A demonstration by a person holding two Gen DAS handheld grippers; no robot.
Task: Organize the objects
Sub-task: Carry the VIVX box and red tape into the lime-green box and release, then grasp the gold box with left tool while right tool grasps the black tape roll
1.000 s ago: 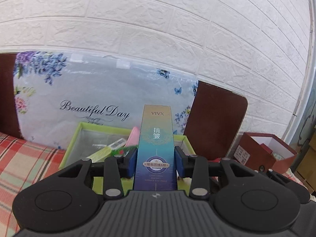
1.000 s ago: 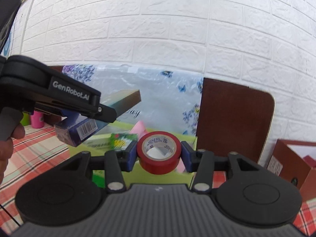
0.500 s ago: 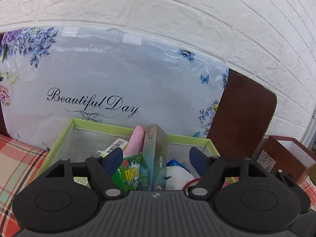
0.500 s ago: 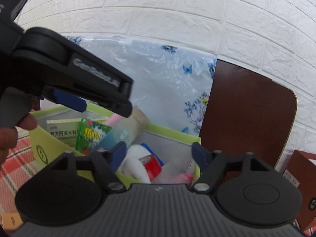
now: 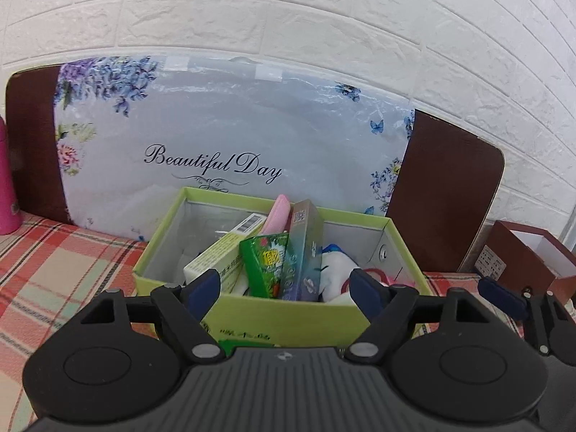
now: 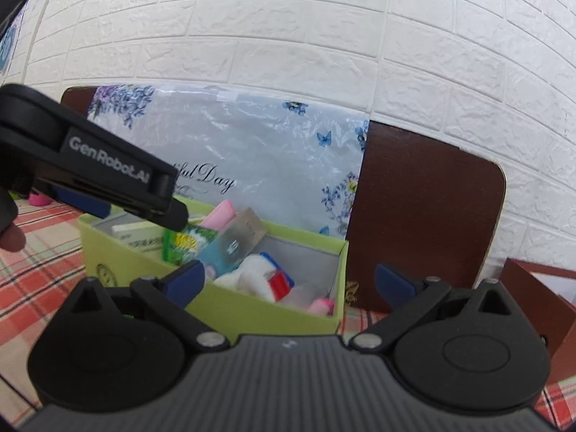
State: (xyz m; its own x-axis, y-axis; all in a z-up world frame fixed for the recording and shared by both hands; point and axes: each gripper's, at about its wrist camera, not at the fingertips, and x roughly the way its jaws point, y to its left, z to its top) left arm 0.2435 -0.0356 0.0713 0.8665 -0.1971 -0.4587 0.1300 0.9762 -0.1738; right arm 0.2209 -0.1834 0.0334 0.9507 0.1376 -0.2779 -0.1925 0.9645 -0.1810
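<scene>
A green box [image 5: 280, 315] [image 6: 252, 307] stands on the plaid tablecloth against the wall. It holds the tall VIVX carton [image 5: 304, 252] [image 6: 235, 244], which leans upright, a green packet [image 5: 264, 264] [image 6: 183, 244], a cream medicine box [image 5: 216, 261], a pink item [image 5: 275, 216] and a white soft item [image 5: 338, 270] [image 6: 252, 275]. The red tape roll [image 5: 372, 271] shows partly at the box's right. My left gripper [image 5: 286, 288] is open and empty just in front of the box. My right gripper [image 6: 288, 282] is open and empty above the box's near right side.
A floral "Beautiful Day" bag [image 5: 223, 136] and a brown board [image 5: 446, 194] lean on the white brick wall. A dark red box [image 5: 518, 255] stands at the right. A pink bottle [image 5: 7, 187] stands at the far left. The left gripper's body [image 6: 90, 172] crosses the right wrist view.
My left gripper let go of the VIVX carton and my right let go of the red tape roll into the green box. Both grippers opened and have drawn back a little.
</scene>
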